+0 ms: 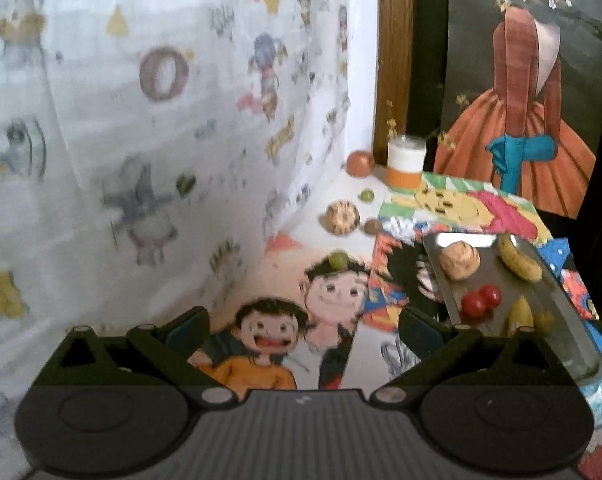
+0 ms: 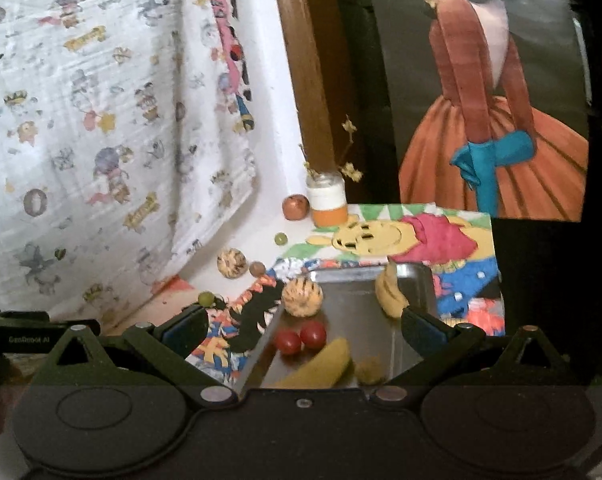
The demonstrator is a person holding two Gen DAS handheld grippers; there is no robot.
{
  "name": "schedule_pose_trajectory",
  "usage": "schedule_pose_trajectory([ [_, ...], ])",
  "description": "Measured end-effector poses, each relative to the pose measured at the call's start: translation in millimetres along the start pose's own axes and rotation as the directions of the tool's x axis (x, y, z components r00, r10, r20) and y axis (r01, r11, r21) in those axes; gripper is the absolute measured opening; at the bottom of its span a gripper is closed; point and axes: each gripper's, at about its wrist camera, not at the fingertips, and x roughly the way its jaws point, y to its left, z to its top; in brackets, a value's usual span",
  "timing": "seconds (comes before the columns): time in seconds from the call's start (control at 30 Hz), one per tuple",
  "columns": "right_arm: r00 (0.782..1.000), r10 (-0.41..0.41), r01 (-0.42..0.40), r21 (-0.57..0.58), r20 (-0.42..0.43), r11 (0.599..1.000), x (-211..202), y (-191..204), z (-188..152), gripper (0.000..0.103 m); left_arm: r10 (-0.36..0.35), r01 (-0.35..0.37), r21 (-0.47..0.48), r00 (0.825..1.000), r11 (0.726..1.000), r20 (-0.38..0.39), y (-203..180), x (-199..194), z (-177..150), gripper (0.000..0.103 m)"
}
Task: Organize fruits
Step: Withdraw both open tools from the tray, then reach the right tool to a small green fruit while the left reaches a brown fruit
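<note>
A metal tray (image 2: 353, 312) (image 1: 557, 292) holds a striped round fruit (image 2: 301, 295) (image 1: 459, 260), two red tomatoes (image 2: 300, 338) (image 1: 481, 300), two bananas (image 2: 389, 292) (image 2: 321, 366) and a small yellow-green fruit (image 2: 369, 370). Loose on the table are a green grape (image 1: 338, 259) (image 2: 206, 298), a second striped fruit (image 1: 342, 217) (image 2: 231, 263), a small brown fruit (image 1: 372, 226) (image 2: 257, 269), a green lime (image 1: 366, 195) (image 2: 280, 238) and a red apple (image 1: 359, 163) (image 2: 296, 207). My left gripper (image 1: 303, 330) is open and empty, above the cartoon cloth, left of the tray. My right gripper (image 2: 303, 330) is open and empty over the tray's near end.
A white and orange jar (image 2: 327, 200) (image 1: 406, 162) with dried flowers stands at the back by a wooden post (image 2: 305, 80). A printed curtain (image 1: 161, 120) hangs on the left. A painting of a red dress (image 2: 497, 120) leans behind the table.
</note>
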Motion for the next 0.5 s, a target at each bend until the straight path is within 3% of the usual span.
schedule_pose_trajectory([
  [0.27, 0.993, 0.117, -0.114, -0.067, 0.034, 0.991, 1.7, -0.5, 53.7, 0.103, -0.005, 0.004, 0.009, 0.994, 1.000, 0.112, 2.5, -13.9, 27.9, 0.103],
  [0.5, 0.978, 0.207, -0.205, -0.122, 0.009, 0.971, 11.1, 3.5, 140.7, 0.103, -0.026, 0.008, 0.087, 0.978, 0.996, 0.207, -0.1, -35.3, 69.1, 0.103],
])
